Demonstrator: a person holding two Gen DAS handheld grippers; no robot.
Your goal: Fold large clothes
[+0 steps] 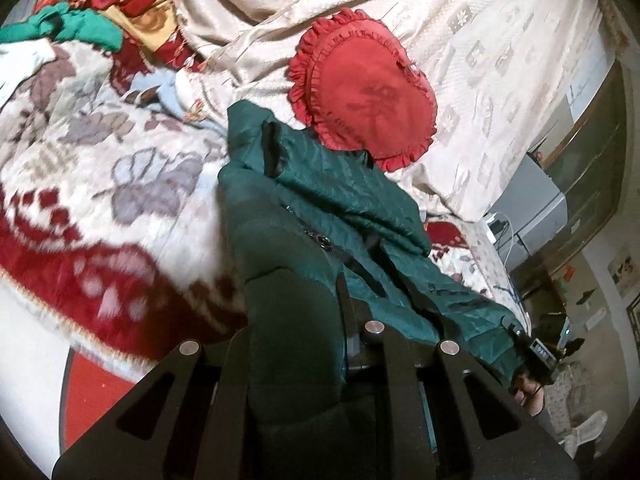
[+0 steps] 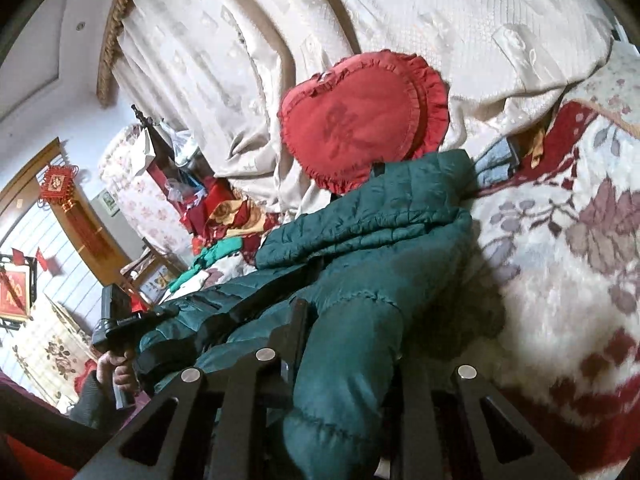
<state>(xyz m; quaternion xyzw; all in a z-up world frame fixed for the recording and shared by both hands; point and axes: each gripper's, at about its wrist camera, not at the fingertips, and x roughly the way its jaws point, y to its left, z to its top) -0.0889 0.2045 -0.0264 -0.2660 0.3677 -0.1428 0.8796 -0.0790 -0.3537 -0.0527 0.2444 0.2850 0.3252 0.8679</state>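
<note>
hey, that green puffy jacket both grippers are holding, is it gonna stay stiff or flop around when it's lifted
Probably floppy: the green jacket sags and creases between the left gripper and the right gripper. Its quilted puffiness suggests it is light for its bulk. The sheen hints it may be slippery.

Green jacket (image 1: 332,216) in left gripper (image 1: 320,320)
</note>
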